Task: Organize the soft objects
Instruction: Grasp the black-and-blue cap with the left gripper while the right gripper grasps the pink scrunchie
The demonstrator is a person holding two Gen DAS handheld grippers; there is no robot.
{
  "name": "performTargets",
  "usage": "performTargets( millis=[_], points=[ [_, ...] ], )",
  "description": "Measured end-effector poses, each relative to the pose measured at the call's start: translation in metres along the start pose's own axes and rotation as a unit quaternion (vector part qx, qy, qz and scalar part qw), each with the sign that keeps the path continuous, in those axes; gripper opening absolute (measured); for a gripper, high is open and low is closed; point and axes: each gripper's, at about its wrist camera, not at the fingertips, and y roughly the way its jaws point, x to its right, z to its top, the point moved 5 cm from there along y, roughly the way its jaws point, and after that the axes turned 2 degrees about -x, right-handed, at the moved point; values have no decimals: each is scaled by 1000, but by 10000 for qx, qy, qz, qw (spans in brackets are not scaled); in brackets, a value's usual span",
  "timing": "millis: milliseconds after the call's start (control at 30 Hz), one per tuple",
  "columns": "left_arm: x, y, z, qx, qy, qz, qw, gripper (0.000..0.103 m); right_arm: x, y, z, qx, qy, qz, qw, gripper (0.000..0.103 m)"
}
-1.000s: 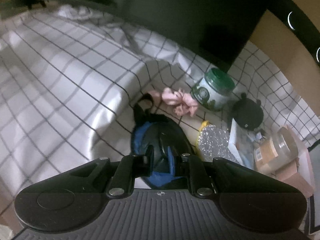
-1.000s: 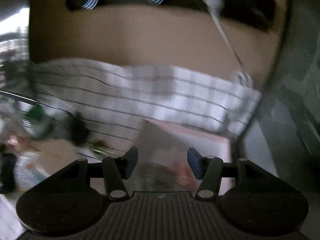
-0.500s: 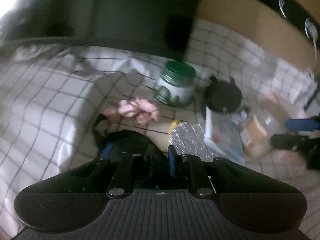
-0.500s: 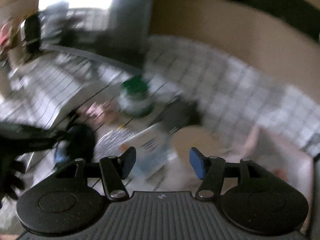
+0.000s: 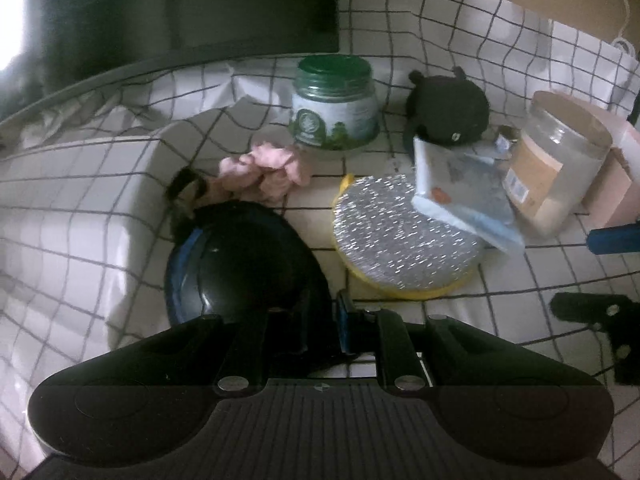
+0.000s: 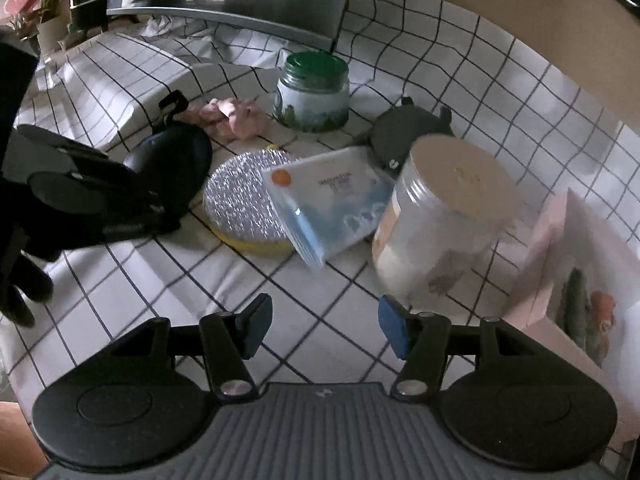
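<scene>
My left gripper [image 5: 320, 322] is shut on the near edge of a round black pouch with blue trim [image 5: 240, 268], which rests on the checked cloth [image 5: 80, 200]. The right wrist view shows this pouch [image 6: 172, 168] at the left under the left gripper [image 6: 152, 208]. Beyond it lie a crumpled pink cloth [image 5: 264, 172], a silver glittery round pad with a yellow rim [image 5: 404, 240] and a dark grey plush [image 5: 448, 112]. My right gripper [image 6: 324, 328] stands open above bare cloth with nothing between its blue pads, near a clear jar [image 6: 440, 216].
A green-lidded jar [image 6: 312, 92] stands at the back. A blue-and-white packet [image 6: 332, 204] leans on the silver pad and the clear jar. A pink box [image 6: 576, 280] sits at the right, a dark screen [image 5: 180, 12] behind. A gloved hand [image 6: 20, 280] is at the left.
The left gripper rolled and shifted right, still holding the pouch. The right gripper swung from facing the wall down to the table, and its jaws are slightly wider.
</scene>
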Motion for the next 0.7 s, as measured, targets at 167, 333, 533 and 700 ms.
performTargets(
  millis=[167, 333, 533, 700],
  points=[
    [-18, -15, -10, 24, -113, 78, 9999, 17, 3, 1, -5, -15, 92, 24, 10000, 59],
    [-38, -40, -3, 578, -589, 209, 9964, 19, 7, 4, -8, -30, 204, 110, 9997, 59],
    [-56, -24, 12, 393, -1090, 571, 9916, 18, 2, 15, -15, -243, 185, 222, 9993, 59],
    [-41, -14, 13, 259, -779, 493, 9954, 52, 1, 17, -22, -264, 267, 257, 9990, 60]
  ],
)
